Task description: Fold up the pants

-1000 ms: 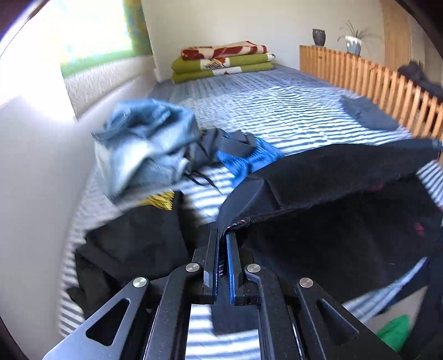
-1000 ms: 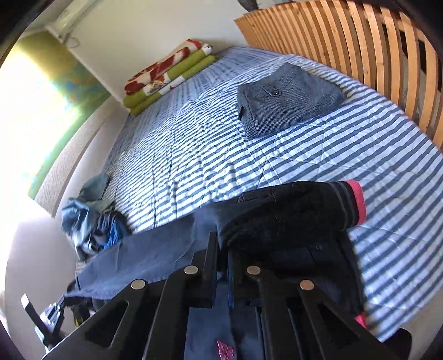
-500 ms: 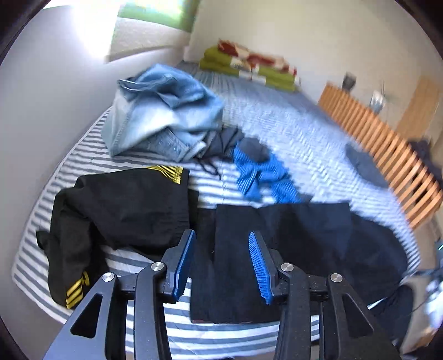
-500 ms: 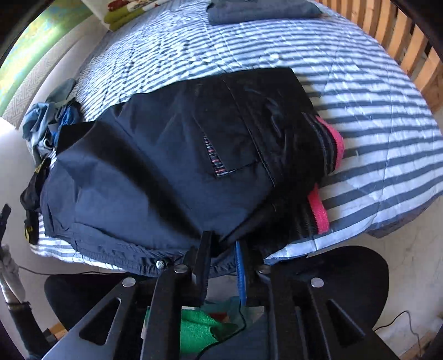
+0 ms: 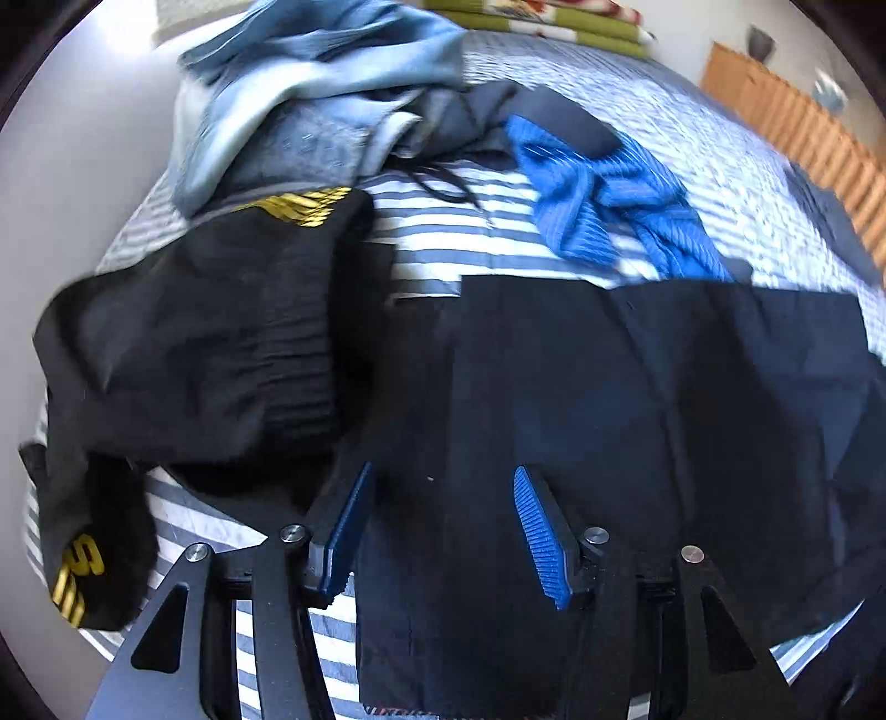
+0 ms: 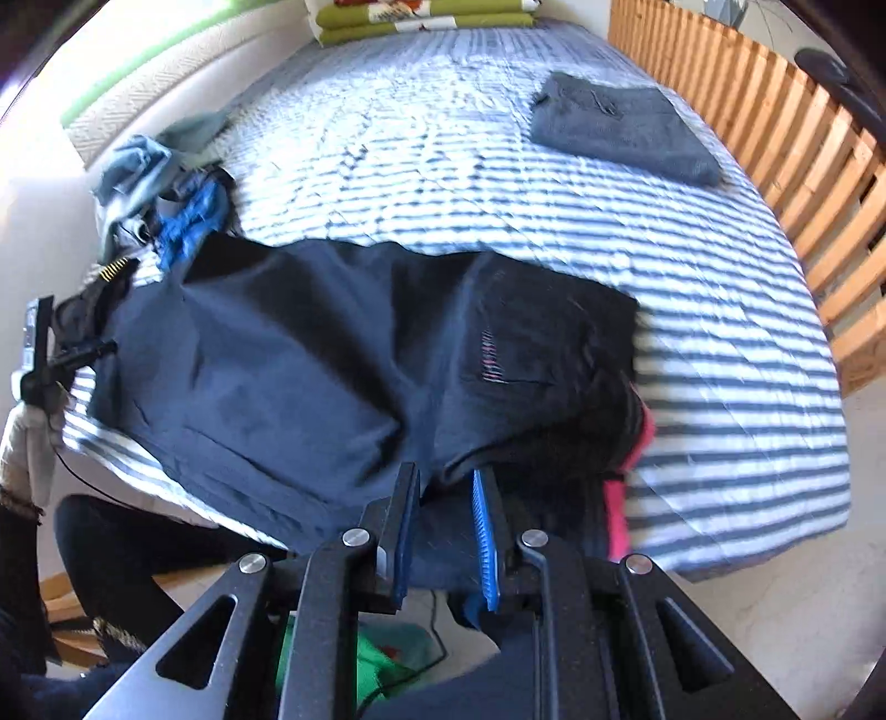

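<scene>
The dark navy pants [image 5: 637, 399] lie spread flat across the near edge of the striped bed [image 5: 443, 232]. My left gripper [image 5: 443, 498] hangs open just above their left end, holding nothing between its blue pads [image 5: 540, 537]. In the right wrist view the same pants [image 6: 332, 360] stretch from left to right, and a pink-trimmed waistband [image 6: 628, 487] bunches at their right end. My right gripper [image 6: 446, 498] is open at the near hem, where a raised fold of cloth sits at the tips.
A black garment with yellow stripes [image 5: 210, 343] lies left of the pants. Behind them are crumpled jeans [image 5: 310, 99] and a blue garment [image 5: 598, 199]. Folded grey pants [image 6: 620, 127] rest far right by a wooden slat rail [image 6: 786, 166]. Green cushions [image 6: 421, 22] are at the head.
The pants went from held up to lying flat on the bed. My left gripper let go first and moved lower. My right gripper has now parted its jaws off the hem.
</scene>
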{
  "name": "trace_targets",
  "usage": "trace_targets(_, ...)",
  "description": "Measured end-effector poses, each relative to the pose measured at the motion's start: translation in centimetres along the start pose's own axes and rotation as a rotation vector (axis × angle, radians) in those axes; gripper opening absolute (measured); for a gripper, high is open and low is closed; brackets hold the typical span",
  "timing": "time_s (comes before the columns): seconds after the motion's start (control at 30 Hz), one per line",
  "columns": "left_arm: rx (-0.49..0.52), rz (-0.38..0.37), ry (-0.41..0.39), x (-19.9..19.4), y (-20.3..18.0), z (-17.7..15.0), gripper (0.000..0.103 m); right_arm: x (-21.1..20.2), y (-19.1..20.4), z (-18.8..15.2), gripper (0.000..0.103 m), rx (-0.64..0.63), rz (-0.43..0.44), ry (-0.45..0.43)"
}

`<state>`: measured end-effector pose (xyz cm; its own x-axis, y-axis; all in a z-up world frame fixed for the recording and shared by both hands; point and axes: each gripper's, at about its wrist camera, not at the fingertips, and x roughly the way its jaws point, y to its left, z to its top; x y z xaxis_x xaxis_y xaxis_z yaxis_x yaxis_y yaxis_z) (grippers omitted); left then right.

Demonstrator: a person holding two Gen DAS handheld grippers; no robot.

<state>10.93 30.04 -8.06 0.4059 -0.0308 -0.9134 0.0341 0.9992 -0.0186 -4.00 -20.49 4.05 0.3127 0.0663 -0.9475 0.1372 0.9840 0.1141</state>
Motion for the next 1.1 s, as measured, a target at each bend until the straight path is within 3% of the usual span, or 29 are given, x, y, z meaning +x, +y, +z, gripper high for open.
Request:
trace_targets(0.13,-0.003,-0.048,0.031,0.9,0.0,0.0,0.055,-1.5,-1.0,0.3,0.018,0.040,0.081,-0.030)
trace_targets(0.17,0.009,-0.051,0.034,1.1,-0.3,-0.1,0.046,-2.1,-0.6,0.7,0.018,0.034,0.098,-0.056)
trace_targets(0.2,0.021,-0.056,0.038,1.2,-0.7,-0.2,0.031,-2.3,0.0,1.1,0.019,0.020,0.104,-0.079)
trace_targets(0.37,0.035,0.010,0.025,0.8,-1.5,-0.4,0.003,0.2,3.7,3.9,0.024,-0.068,0.074,-0.123)
trace_targets(0.5,0.000,0.028,-0.024,-1.8,-0.5,-1.3,0.002,4.6,5.2,5.6,0.024,-0.127,-0.037,-0.105)
trace_targets(0.6,-0.030,0.041,-0.052,-3.5,1.0,-2.5,0.002,7.5,4.7,6.3,0.024,-0.125,-0.056,-0.057)
trace_targets(0.77,0.020,0.119,0.044,-0.8,1.6,-3.2,0.002,13.0,2.7,5.7,0.025,-0.070,-0.045,0.104)
trace_targets(0.9,0.071,0.168,0.045,-1.0,0.8,-3.2,0.006,12.7,3.0,4.8,0.025,-0.120,-0.065,0.103)
trace_targets(1.0,0.025,0.180,0.031,-2.1,1.3,-2.8,0.007,11.7,2.2,4.7,0.025,-0.103,-0.035,0.105)
trace_targets(1.1,0.011,0.121,-0.038,-4.4,0.2,-2.3,0.011,8.8,-0.2,5.2,0.025,-0.018,0.014,0.019)
